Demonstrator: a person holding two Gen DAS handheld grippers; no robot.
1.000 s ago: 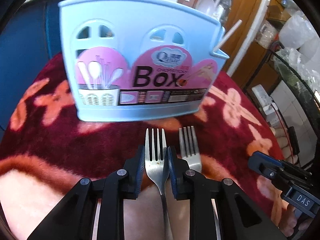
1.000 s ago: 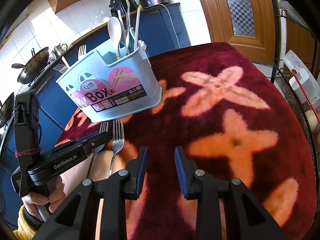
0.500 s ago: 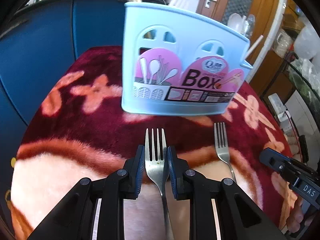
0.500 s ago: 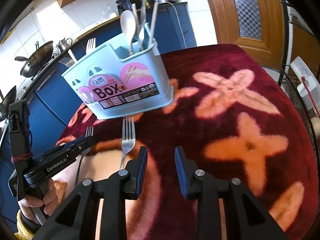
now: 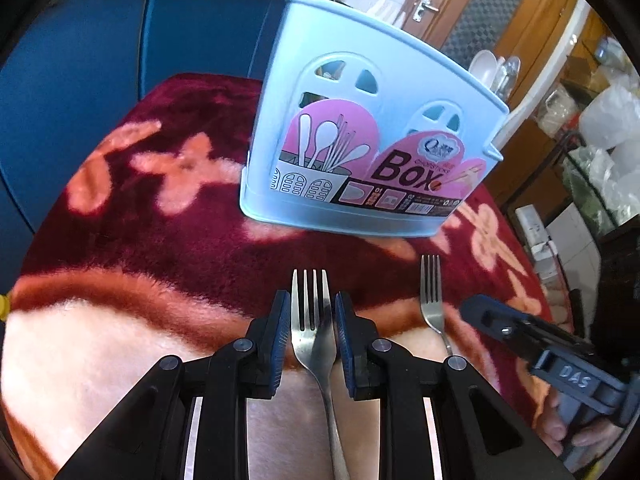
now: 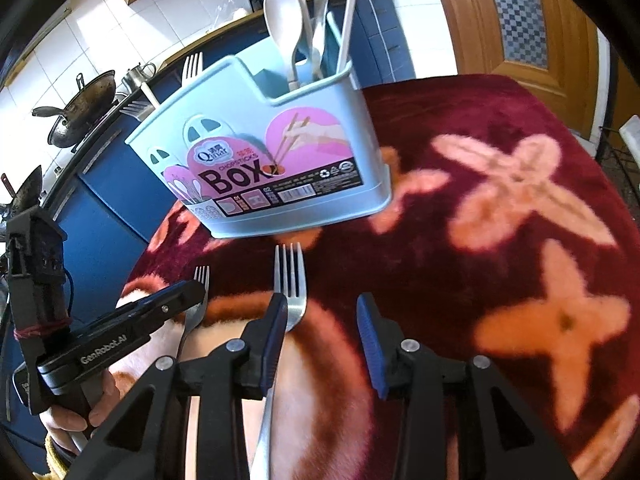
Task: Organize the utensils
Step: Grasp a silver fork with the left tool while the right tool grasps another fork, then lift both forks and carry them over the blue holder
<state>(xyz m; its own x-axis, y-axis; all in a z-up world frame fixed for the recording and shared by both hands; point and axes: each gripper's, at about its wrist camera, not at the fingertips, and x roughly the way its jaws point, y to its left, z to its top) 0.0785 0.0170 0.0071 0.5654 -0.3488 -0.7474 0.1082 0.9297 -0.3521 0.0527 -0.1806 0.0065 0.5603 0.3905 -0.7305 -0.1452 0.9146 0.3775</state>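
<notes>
My left gripper (image 5: pixel 310 320) is shut on a steel fork (image 5: pixel 311 312), tines forward, held above the cloth; it also shows in the right wrist view (image 6: pixel 200 292). A second fork (image 5: pixel 431 300) lies on the cloth to its right, and in the right wrist view (image 6: pixel 290 280) its neck sits beside my left finger. My right gripper (image 6: pixel 322 320) is open just over it. The light blue chopstick box (image 5: pixel 360 148) stands ahead, holding a white spoon (image 6: pixel 282 20) and other utensils.
The table has a dark red plush cloth with orange flowers (image 6: pixel 500 220). Blue cabinets (image 5: pixel 100 52) stand behind it. A wok (image 6: pixel 76 116) sits on the far counter. A wooden door (image 6: pixel 520 20) is at the right.
My left gripper has carried its fork left and back from the box. My right gripper has moved left toward the fork lying on the cloth, still open.
</notes>
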